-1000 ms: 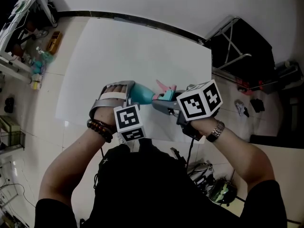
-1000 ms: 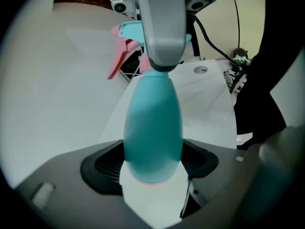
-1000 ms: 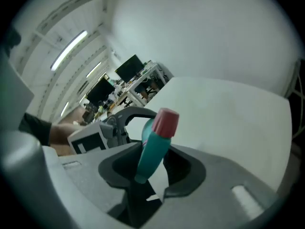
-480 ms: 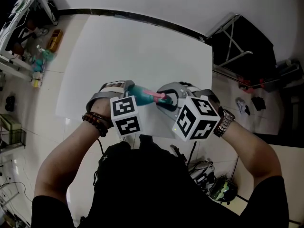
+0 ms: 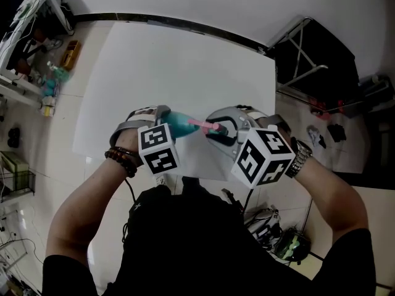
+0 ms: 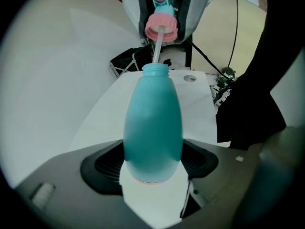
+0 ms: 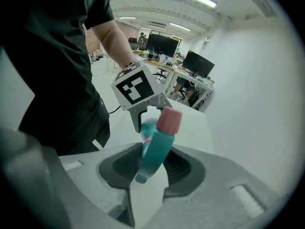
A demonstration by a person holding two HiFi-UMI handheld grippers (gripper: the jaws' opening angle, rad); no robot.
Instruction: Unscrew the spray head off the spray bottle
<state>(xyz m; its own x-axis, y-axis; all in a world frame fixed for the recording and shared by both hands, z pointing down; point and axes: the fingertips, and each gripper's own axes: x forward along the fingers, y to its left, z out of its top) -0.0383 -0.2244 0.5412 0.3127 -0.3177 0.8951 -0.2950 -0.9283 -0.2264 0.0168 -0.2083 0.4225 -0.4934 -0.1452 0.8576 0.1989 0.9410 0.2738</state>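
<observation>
**Drawing the spray head off the bottle.**
Left gripper clamps the bottle, right gripper the head; pull straight along the neck, freeing the dip tube.

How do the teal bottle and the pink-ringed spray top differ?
The bottle is plump, plain teal, clamped in the left gripper; the spray head is slimmer, pink-collared, clamped in the right gripper. The bottle's neck stands open; the spray head's tube dips into it. Both are teal.
</observation>
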